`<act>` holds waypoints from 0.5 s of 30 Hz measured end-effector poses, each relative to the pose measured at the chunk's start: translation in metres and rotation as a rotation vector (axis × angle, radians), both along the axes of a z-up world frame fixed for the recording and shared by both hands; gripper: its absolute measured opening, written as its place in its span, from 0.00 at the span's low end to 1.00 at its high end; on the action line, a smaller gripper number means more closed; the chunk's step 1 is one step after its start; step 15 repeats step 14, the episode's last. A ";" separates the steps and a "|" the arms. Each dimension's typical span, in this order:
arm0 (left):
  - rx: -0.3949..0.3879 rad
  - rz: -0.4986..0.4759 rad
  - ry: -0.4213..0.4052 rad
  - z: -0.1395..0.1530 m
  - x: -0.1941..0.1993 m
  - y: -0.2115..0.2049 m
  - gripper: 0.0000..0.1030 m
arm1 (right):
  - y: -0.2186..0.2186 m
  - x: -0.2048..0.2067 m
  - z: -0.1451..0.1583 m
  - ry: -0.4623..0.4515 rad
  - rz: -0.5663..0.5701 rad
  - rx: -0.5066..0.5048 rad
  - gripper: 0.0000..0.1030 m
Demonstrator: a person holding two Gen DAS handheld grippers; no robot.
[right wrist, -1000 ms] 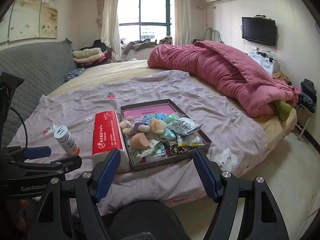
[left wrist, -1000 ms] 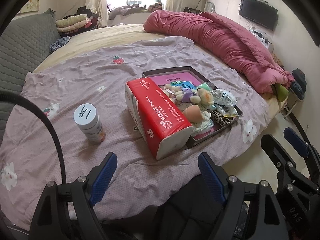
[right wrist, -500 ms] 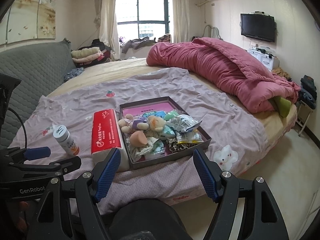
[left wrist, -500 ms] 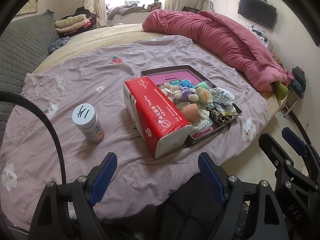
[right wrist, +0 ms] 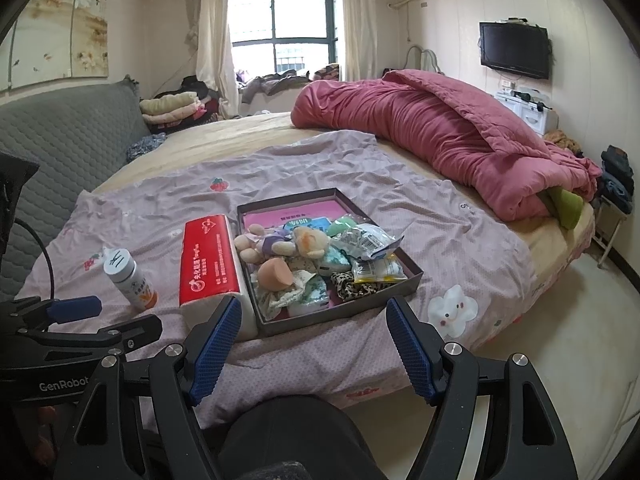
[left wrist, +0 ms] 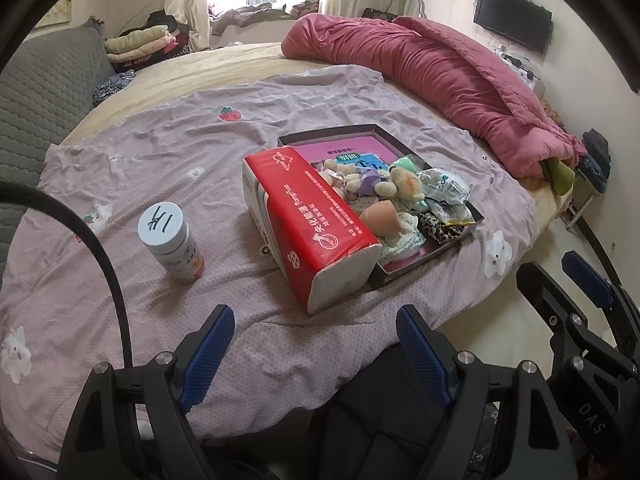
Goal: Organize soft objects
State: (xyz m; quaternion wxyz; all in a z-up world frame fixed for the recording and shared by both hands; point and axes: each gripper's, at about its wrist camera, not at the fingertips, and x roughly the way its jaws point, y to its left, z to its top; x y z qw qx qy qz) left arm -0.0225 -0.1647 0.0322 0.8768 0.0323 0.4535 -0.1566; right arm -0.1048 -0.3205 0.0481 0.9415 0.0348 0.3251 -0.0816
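Observation:
A shallow dark box [left wrist: 470, 231] [right wrist: 414, 276] lies on the purple sheet, holding several soft things: a plush bear [left wrist: 404, 182] [right wrist: 308, 242], a peach sponge [left wrist: 380, 216] [right wrist: 274, 274], a leopard scrunchie [right wrist: 352, 282] and plastic packets [right wrist: 370, 240]. A red tissue pack [left wrist: 308, 216] [right wrist: 208, 256] lies against the box's left side. My left gripper [left wrist: 316, 344] is open and empty above the bed's near edge. My right gripper [right wrist: 312, 336] is open and empty just in front of the box.
A white pill bottle [left wrist: 172, 242] [right wrist: 130, 280] stands left of the tissue pack. A red quilt [right wrist: 440, 136] lies at the bed's far right. A grey headboard [right wrist: 60, 136] is at left. The floor [right wrist: 560, 340] is at right.
Both grippers have moved slightly closer to the bed; the box and tissue pack sit a little nearer in view. Nothing was grasped.

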 end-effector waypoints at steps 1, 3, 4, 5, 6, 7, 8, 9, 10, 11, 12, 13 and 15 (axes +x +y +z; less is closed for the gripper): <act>-0.001 -0.001 0.004 -0.001 0.000 0.000 0.80 | 0.000 0.001 -0.001 0.004 0.000 0.000 0.74; -0.005 -0.002 0.015 -0.004 0.003 0.000 0.80 | 0.000 0.002 -0.003 0.007 -0.001 0.001 0.74; 0.000 0.000 0.016 -0.005 0.003 0.000 0.80 | 0.000 0.002 -0.003 0.008 -0.001 -0.001 0.74; 0.003 0.002 0.017 -0.006 0.004 0.000 0.80 | 0.000 0.003 -0.004 0.009 0.001 -0.002 0.74; 0.006 0.005 0.018 -0.007 0.005 0.001 0.80 | 0.000 0.004 -0.005 0.014 0.002 -0.003 0.74; 0.004 0.005 0.020 -0.008 0.006 0.001 0.80 | 0.000 0.005 -0.006 0.018 0.002 -0.004 0.74; 0.003 0.006 0.024 -0.010 0.007 0.002 0.80 | 0.000 0.006 -0.007 0.023 0.001 -0.006 0.74; 0.000 0.008 0.027 -0.011 0.008 0.002 0.80 | 0.001 0.007 -0.008 0.027 0.001 -0.010 0.74; -0.007 0.007 0.029 -0.012 0.009 0.004 0.80 | 0.001 0.008 -0.009 0.028 0.002 -0.012 0.74; -0.007 0.008 0.032 -0.013 0.010 0.005 0.80 | 0.002 0.010 -0.010 0.031 0.001 -0.016 0.74; -0.008 0.008 0.035 -0.015 0.012 0.006 0.80 | 0.003 0.011 -0.011 0.034 0.002 -0.021 0.74; -0.006 0.008 0.037 -0.016 0.013 0.006 0.80 | 0.004 0.012 -0.011 0.037 0.005 -0.025 0.74; -0.005 0.010 0.039 -0.017 0.014 0.008 0.80 | 0.006 0.014 -0.012 0.041 0.007 -0.033 0.74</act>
